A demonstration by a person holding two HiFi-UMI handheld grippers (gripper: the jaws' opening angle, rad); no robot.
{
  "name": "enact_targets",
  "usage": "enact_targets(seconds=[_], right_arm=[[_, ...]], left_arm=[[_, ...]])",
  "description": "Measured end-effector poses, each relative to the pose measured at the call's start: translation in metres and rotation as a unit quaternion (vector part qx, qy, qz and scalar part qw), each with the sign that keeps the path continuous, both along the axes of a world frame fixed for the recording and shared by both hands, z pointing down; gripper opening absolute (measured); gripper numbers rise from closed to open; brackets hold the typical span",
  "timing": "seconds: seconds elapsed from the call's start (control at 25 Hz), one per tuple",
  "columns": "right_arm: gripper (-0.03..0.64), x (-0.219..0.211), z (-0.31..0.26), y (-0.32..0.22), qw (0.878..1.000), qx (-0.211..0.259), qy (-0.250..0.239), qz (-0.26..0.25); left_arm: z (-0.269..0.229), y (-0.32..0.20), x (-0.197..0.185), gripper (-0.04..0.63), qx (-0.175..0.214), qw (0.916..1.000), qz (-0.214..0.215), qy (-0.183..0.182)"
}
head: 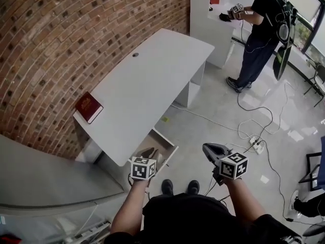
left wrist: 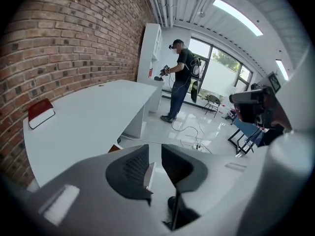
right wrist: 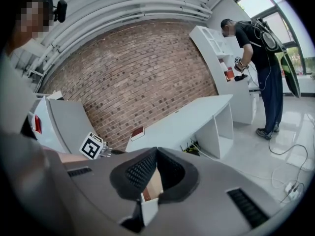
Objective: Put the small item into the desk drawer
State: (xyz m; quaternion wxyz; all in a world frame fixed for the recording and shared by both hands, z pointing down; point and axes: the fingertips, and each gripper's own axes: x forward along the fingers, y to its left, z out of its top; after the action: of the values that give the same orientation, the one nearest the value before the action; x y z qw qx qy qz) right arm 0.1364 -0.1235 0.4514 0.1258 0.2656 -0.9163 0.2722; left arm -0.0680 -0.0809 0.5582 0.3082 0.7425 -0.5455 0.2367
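Observation:
The white desk (head: pixel 147 80) stands along the brick wall, and its drawer (head: pixel 170 147) is pulled open at the near end. My left gripper (head: pixel 151 154) hangs over the open drawer. In the left gripper view its jaws (left wrist: pixel 153 149) stand a narrow gap apart with nothing between them. My right gripper (head: pixel 209 147) is off to the right over the floor, pointing toward the desk. Its fingertips (right wrist: pixel 156 152) meet, and only a brown and white sliver shows low behind them. I cannot make out the small item in any view.
A red book (head: pixel 89 107) lies on the desk's left end. A grey panel (head: pixel 45 177) sits at my near left. Cables and a power strip (head: pixel 255 144) lie on the floor to the right. A person (head: pixel 259 29) works at a white shelf unit (head: pixel 203 14) far back.

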Motion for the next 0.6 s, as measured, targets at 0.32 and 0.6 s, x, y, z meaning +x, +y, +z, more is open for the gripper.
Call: enact_targets(seconds=[0.32,0.6], right_arm=[[0.011,0.024,-0.014,0.004,0.998,0.024,-0.019,-0.047],[0.011,0.032,-0.033,0.015,0.995,0.064,-0.017,-0.076]], left_arm=[[-0.046,0.006,0.031,0.058,0.034,0.9985,-0.043,-0.007],[-0.086,0.022,0.049,0.049,0.075,0.9965,-0.034,-0.014]])
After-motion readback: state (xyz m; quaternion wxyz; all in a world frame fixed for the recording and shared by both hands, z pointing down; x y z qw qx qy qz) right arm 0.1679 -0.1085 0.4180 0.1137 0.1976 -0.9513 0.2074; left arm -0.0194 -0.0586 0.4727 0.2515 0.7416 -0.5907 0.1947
